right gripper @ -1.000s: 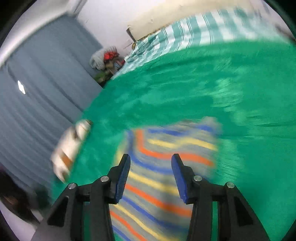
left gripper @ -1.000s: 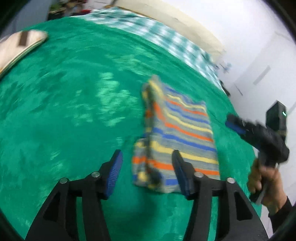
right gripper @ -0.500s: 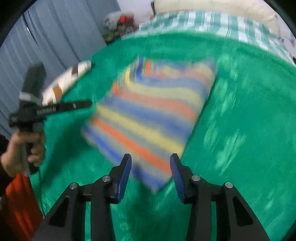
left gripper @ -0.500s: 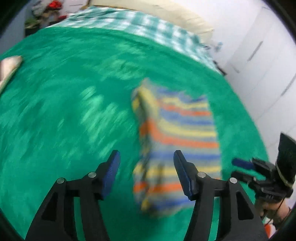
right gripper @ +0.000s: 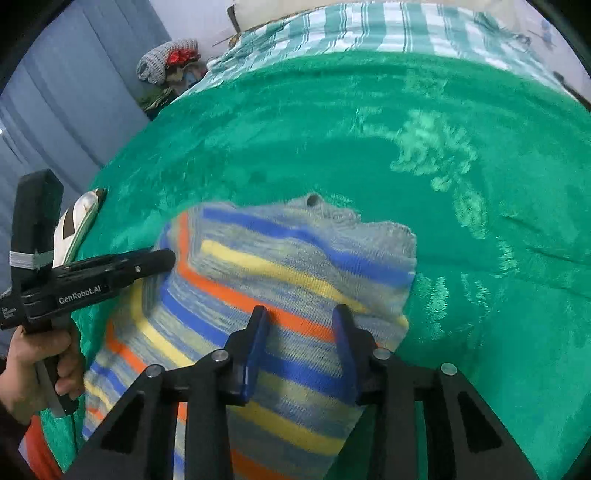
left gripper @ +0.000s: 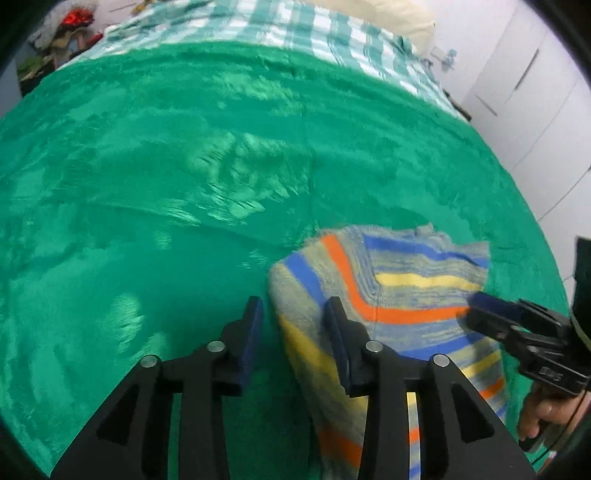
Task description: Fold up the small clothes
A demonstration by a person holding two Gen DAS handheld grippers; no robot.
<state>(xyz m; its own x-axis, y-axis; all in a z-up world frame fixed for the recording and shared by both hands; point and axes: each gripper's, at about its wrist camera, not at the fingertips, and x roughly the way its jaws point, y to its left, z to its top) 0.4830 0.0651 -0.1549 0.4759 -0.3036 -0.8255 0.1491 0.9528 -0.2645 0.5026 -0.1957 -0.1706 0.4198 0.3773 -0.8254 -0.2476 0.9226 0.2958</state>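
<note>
A striped knitted garment, grey with blue, orange and yellow bands, lies folded on the green blanket. It also shows in the right wrist view. My left gripper is open and empty at the garment's left edge; its right finger is over the cloth. It also shows in the right wrist view at the garment's left side. My right gripper is open and empty above the garment's near right part. It also shows in the left wrist view at the garment's right side.
A folded white and brown cloth lies at the blanket's left edge. A checked teal sheet and a cream pillow are at the far end. Blue curtains hang on the left, white cupboards on the right.
Both grippers have swung around and come down close to the garment, one on each side. The garment now lies nearer and lower in both views. Both stay open.
</note>
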